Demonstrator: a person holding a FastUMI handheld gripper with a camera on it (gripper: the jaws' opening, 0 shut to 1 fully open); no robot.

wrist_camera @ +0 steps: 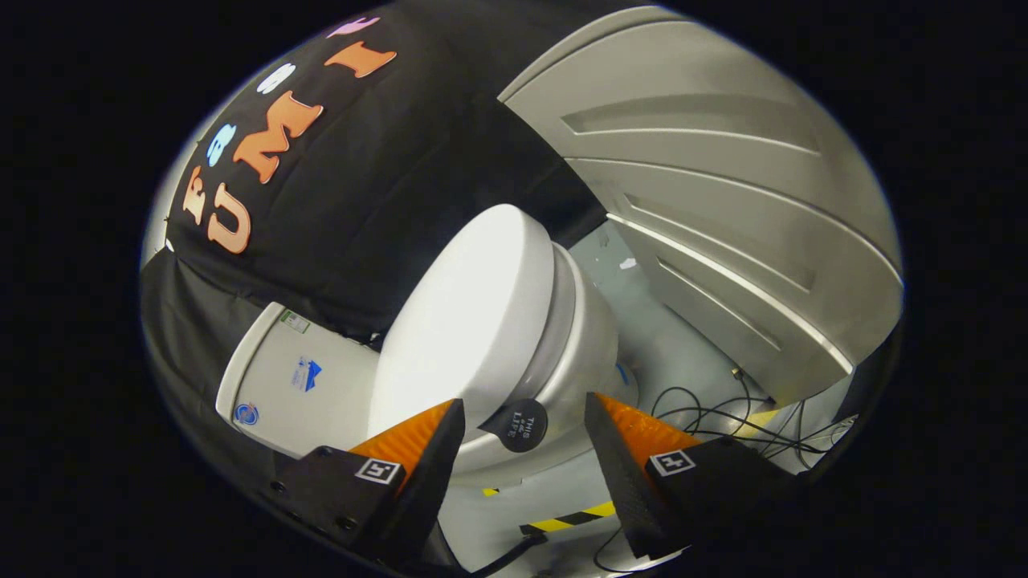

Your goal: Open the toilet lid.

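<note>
A white toilet stands just ahead of the fingers, tilted in this view, with its lid (466,321) lying down over the seat (564,317) and bowl (598,353). The tank (281,377) sits behind the lid, against the black cloth wall. A small round black tab (520,425) is fixed at the lid's front edge. My gripper (524,421) is open, and the tab lies between its two fingertips with a gap on either side. Neither finger touches the lid.
A grey panelled door (723,185) stands beside the toilet. Thin black cables (707,417) trail over the grey floor (683,345) near the bowl. A strip of yellow-and-black tape (574,518) lies on the floor below the fingers.
</note>
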